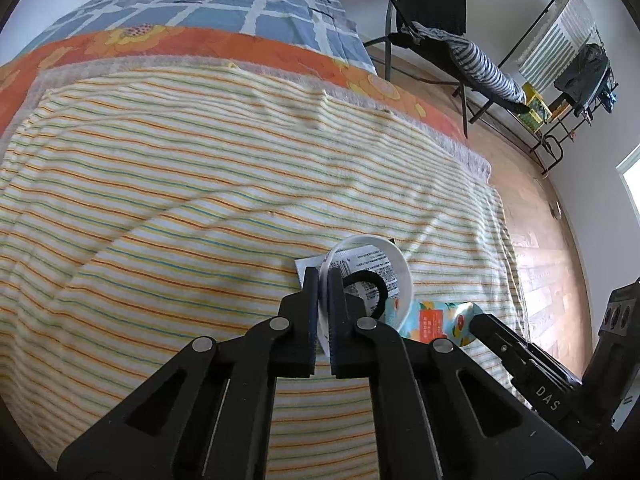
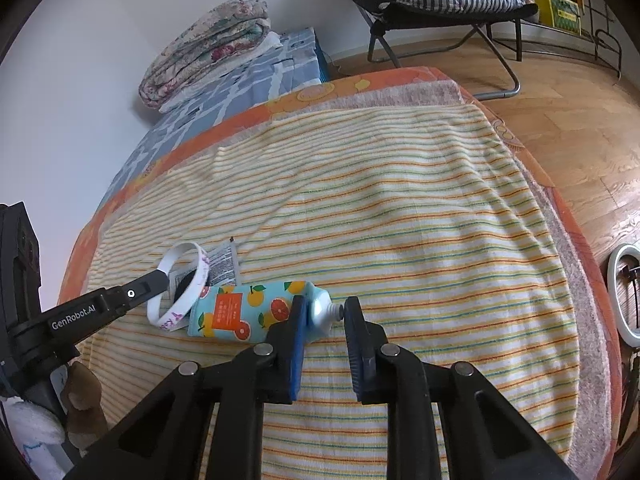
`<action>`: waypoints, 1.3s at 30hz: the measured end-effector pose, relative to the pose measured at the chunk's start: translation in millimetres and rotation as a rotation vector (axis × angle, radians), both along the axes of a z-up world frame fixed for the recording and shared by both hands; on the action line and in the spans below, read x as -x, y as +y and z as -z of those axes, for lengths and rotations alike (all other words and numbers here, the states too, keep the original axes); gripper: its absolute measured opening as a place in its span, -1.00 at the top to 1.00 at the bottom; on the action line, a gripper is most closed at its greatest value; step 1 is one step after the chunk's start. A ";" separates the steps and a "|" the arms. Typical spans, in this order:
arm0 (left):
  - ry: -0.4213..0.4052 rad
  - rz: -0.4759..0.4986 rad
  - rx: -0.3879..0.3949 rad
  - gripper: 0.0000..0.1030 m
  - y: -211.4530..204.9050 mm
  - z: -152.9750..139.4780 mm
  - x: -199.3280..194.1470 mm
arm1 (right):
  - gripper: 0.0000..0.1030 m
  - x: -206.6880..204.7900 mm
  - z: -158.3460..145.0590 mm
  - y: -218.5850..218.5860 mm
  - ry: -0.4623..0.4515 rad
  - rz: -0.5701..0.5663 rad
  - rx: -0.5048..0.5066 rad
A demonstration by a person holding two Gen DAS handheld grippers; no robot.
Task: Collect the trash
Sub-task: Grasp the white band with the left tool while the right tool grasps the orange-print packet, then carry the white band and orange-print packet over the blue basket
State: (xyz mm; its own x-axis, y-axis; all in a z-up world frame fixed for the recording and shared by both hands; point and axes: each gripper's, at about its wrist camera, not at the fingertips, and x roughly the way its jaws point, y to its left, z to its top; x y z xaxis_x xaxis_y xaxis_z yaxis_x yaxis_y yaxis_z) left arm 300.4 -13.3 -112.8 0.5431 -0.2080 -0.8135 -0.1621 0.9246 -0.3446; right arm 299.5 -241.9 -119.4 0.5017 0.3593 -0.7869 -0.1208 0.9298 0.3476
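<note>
A white ring-shaped band (image 1: 394, 258) (image 2: 188, 286) stands on the striped towel. My left gripper (image 1: 323, 280) (image 2: 160, 278) is shut on its rim. Under the band lie a printed paper sachet (image 1: 370, 266) (image 2: 224, 264) and a black loop (image 1: 376, 284). A blue tube printed with oranges (image 2: 240, 312) (image 1: 436, 320) lies beside them, its silver neck (image 2: 322, 310) pointing right. My right gripper (image 2: 324, 312) is open, its fingers on either side of the tube's neck end.
The striped towel (image 2: 400, 220) covers a bed with an orange floral sheet (image 1: 200, 40) and a blue checked cover. Folded quilts (image 2: 208, 48) sit at the bed's far end. A folding chair (image 2: 440, 4) and a rack (image 1: 560, 60) stand on the wooden floor.
</note>
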 end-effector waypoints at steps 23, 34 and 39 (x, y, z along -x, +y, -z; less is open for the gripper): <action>-0.077 0.006 -0.094 0.97 27.9 -72.1 92.5 | 0.66 85.2 -81.0 -8.0 -0.147 -0.062 0.058; -0.127 0.048 -0.154 0.97 30.2 -108.3 184.0 | 0.66 165.0 -113.0 -2.6 -0.214 -0.166 0.070; -0.140 0.070 -0.178 0.97 29.8 -112.6 231.6 | 0.66 205.9 -113.2 6.2 -0.237 -0.238 0.106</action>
